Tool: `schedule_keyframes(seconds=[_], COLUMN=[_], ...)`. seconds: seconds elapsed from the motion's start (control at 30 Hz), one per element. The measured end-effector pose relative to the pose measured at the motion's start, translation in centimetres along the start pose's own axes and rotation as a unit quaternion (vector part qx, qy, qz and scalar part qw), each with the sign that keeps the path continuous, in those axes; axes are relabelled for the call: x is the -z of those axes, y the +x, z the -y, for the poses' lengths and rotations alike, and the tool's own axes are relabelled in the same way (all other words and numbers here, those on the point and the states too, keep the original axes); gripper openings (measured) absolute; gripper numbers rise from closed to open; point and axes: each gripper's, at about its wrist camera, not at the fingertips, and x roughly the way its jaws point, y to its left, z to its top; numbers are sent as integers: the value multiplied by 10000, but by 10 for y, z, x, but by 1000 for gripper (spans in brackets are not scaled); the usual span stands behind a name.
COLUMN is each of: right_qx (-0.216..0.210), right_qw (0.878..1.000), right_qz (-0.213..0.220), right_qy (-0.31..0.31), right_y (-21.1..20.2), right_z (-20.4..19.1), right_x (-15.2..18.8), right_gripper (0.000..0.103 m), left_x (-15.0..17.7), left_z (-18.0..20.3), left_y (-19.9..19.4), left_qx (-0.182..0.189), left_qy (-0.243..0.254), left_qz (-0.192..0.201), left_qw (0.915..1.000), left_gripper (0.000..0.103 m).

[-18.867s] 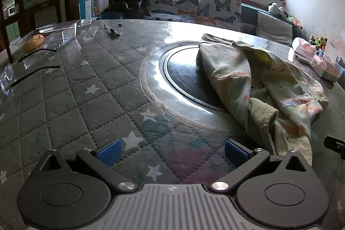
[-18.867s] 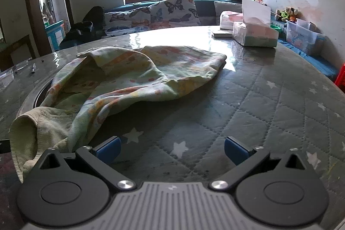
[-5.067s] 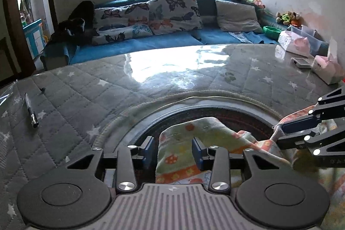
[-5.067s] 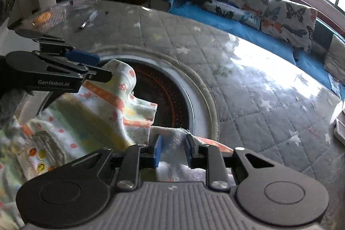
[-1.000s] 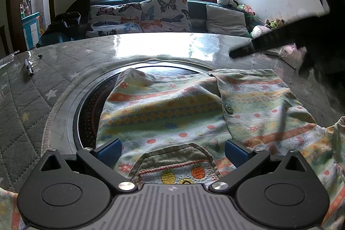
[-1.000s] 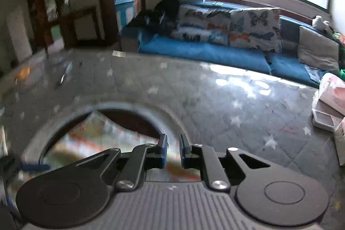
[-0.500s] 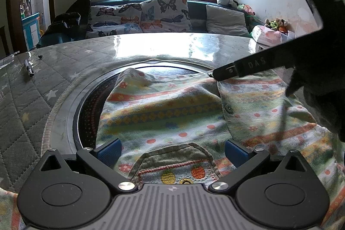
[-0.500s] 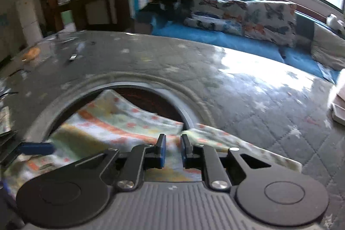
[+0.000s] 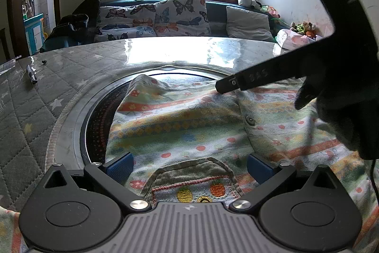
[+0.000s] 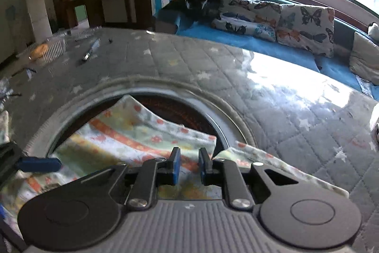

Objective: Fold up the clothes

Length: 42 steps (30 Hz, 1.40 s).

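You're barely started: the garment [image 9: 189, 125] lies spread flat on the desk [image 9: 47, 91], no fold made. Your left hand-held gripper [image 9: 189, 164] gapes wide above its pocket, holding nothing. Your right hand-held gripper [image 10: 189, 164], nearly closed, noses at the far edge ahead, not visibly clamping cloth.

The left gripper [image 9: 189, 164] is low and level, its jaws spread wide with nothing between the blue pads [image 9: 119, 166]. The right gripper [image 10: 189, 166] reaches in from the right, tilted down, jaws narrowed to a small gap, nothing clamped between the fingers [image 10: 175, 164].
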Motion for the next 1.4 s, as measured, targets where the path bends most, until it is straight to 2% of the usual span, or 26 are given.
schedule_keyframes(seconds=[0.17, 0.27, 0.4, 0.5, 0.6, 0.77, 0.9, 0.97, 1.03, 1.17, 1.4], right_qx=[-416, -272, -153, -381, -598, -502, -724, -767, -679, -698, -762], right_qw=[9986, 9986, 9994, 9989, 9974, 9975, 9955, 9938, 9933, 9940, 9928], right_qz=[-109, -293, -247, -156, -256, -280, -241, -373, -415, -304, -395], right_qy=[-292, -333, -192, -231, -308, -411, -559, -708, -840, -786, -832], right_y=[-3, 11, 13, 7, 8, 16, 12, 17, 24, 21, 28], right_z=[-17, -20, -14, -15, -22, -31, -42, -48, -52, -54, -60], right_x=[1, 2, -5, -6, -6, -5, -11, -11, -11, -13, -14], right_gripper=[18, 18, 18, 19, 21, 23, 23, 23, 31, 31, 35], left_x=[0, 0, 0, 1, 1, 0, 0, 0, 0, 0, 1], left_z=[0, 0, 0, 0, 1, 0, 1, 1, 1, 1, 0], left_y=[0, 0, 0, -1, -1, -1, -1, -1, -2, -2, -2], left_qx=[2, -1, -5, 1, 4, 5, 3, 5, 6, -2, 4], left_qy=[-3, 0, 0, -9, -13, -15, -13, -16, -17, -13, -17], left_qz=[2, 0, 0, 6, 9, 8, 8, 9, 10, 11, 13], left_qw=[10000, 10000, 10000, 10000, 10000, 10000, 10000, 10000, 10000, 10000, 10000], left_gripper=[103, 103, 103, 103, 103, 103, 103, 103, 103, 103, 103])
